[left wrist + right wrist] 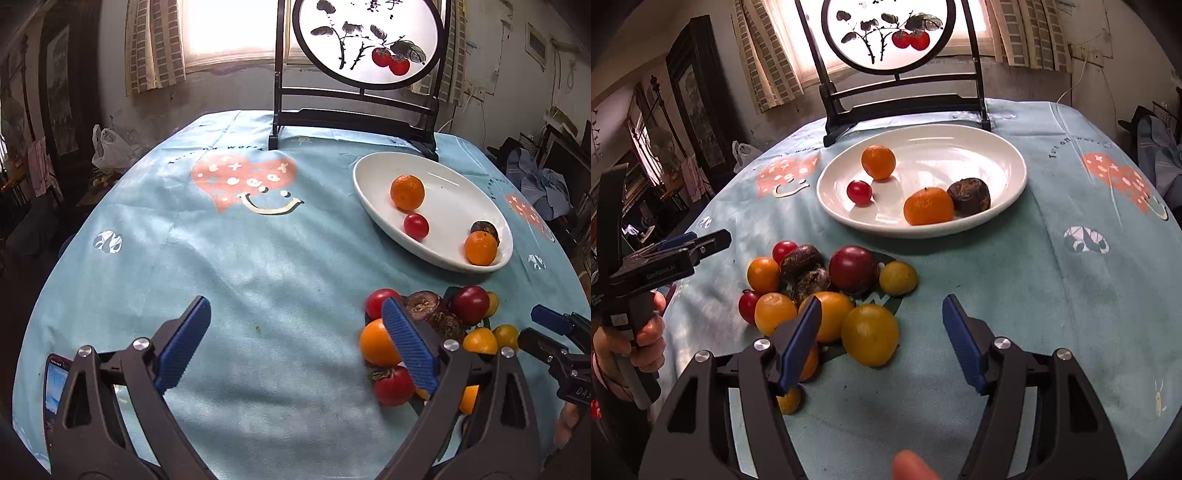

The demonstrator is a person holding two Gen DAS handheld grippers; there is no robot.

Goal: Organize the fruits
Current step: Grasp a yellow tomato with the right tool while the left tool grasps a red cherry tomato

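Note:
A white oval plate point(1004, 155) point(369, 177) holds two oranges point(928, 205) point(407, 192), a small red tomato point(859, 192) point(416, 226) and a dark brown fruit point(969, 195). A pile of loose fruit point(827, 291) point(424, 332) lies on the cloth in front of the plate: yellow, orange, red and dark ones. My right gripper point(882, 325) is open and empty, with a yellow fruit point(870, 334) between its fingers. My left gripper point(295, 325) is open and empty, left of the pile; it shows in the right wrist view point(701, 240).
The round table has a light blue cloth point(258, 258) with red heart prints. A dark wooden stand with a round painted screen point(369, 40) stands at the back behind the plate. A phone point(55, 391) lies at the left near edge.

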